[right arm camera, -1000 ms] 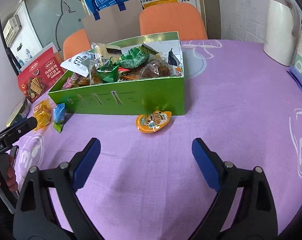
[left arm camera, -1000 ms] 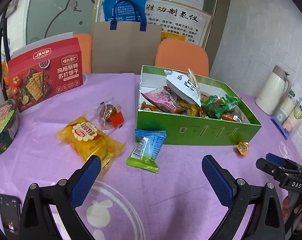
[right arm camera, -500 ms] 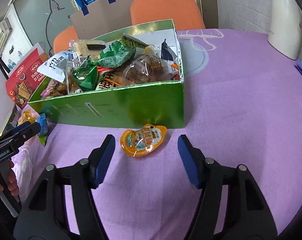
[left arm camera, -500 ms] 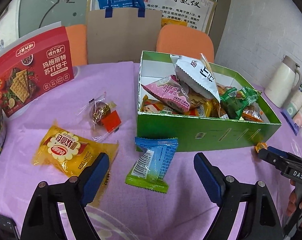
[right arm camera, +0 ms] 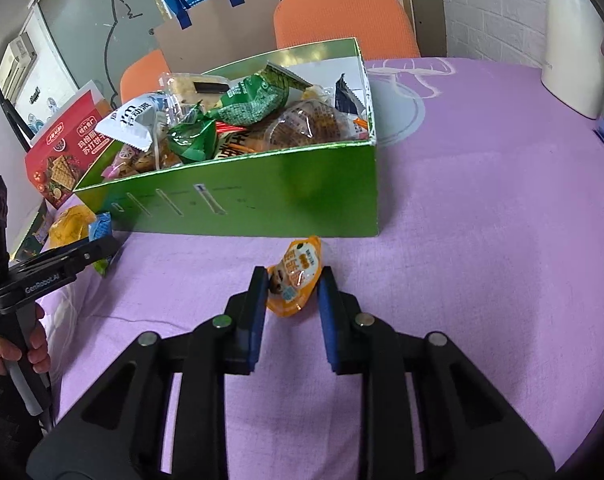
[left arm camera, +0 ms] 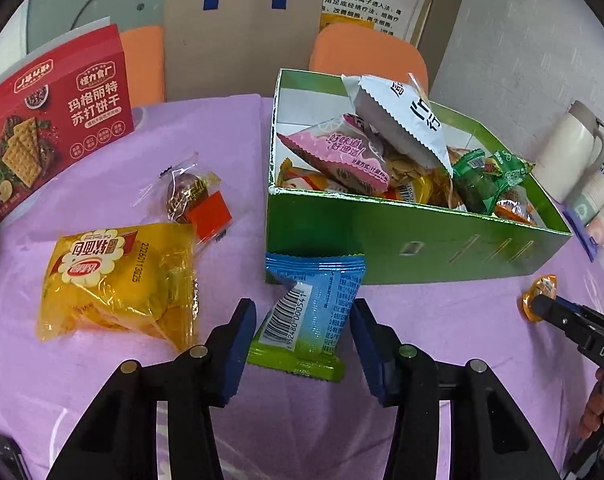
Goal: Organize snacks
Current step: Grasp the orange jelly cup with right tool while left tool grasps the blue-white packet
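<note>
A blue and green snack packet [left arm camera: 314, 312] lies on the purple tablecloth just before the green box [left arm camera: 402, 248], which is full of snacks. My left gripper [left arm camera: 304, 336] straddles this packet, open, its blue pads close to both sides without squeezing it. A small orange jelly pack [right arm camera: 296, 280] sits in front of the box's near corner [right arm camera: 342, 196], and my right gripper [right arm camera: 293, 288] is shut on it, both pads touching its sides. The left wrist view shows the same jelly pack [left arm camera: 540, 294] at the right gripper's tip.
A yellow bread packet [left arm camera: 118, 280] and a clear-wrapped sweet with a red tag [left arm camera: 194, 200] lie left of the box. A red cracker box [left arm camera: 54, 120] stands at far left, a white kettle [left arm camera: 570, 152] at far right. Orange chairs and a paper bag stand behind.
Both grippers moved forward and narrowed. The left now brackets the blue packet; the right has closed onto the orange jelly pack, which has turned end-on between its pads.
</note>
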`<action>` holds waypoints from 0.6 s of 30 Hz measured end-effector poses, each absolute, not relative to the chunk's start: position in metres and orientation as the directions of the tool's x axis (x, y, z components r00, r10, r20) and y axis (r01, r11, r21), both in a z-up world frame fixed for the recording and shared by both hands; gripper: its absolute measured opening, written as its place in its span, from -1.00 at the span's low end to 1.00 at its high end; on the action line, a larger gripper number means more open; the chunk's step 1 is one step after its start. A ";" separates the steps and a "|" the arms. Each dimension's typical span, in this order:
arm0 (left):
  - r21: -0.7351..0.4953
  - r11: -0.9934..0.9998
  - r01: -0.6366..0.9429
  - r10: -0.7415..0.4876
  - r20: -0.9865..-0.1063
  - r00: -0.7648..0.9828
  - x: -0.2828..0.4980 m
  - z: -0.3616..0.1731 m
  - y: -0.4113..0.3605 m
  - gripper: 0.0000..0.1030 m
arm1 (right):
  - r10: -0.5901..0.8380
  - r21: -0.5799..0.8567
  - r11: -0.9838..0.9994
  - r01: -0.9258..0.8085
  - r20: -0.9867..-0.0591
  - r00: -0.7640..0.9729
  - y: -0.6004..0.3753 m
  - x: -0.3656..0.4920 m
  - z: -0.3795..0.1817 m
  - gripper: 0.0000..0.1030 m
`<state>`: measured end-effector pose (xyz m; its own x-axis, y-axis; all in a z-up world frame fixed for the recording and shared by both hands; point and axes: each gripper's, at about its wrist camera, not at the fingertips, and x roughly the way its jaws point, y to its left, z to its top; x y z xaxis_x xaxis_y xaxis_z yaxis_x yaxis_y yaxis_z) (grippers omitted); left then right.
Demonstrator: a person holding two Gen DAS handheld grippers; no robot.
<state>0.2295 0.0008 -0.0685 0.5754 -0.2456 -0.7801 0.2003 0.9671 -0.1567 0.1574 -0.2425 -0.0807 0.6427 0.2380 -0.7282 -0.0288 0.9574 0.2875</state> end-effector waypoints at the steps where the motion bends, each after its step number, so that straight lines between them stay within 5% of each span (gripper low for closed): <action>1: -0.167 0.966 0.195 -0.251 -0.779 0.574 0.230 -0.068 0.001 -0.04 | 0.240 0.289 0.957 -0.031 -0.725 0.645 -0.243 0.154 -0.080 -0.48; 7: -0.186 0.958 0.219 -0.279 -0.782 0.557 0.219 -0.065 -0.005 -0.36 | 0.254 0.297 0.954 -0.049 -0.707 0.660 -0.241 0.137 -0.071 -0.48; 18: -0.187 0.932 0.310 -0.348 -0.699 0.625 0.168 -0.005 -0.022 -0.45 | 0.298 0.319 0.942 -0.103 -0.655 0.694 -0.235 0.114 -0.044 -0.48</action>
<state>0.1676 -0.0217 -0.0052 0.6252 -0.3478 -0.6987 0.3097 0.9323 -0.1869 0.1143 -0.2346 -0.0435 0.6942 0.2977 -0.6553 -0.1032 0.9422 0.3187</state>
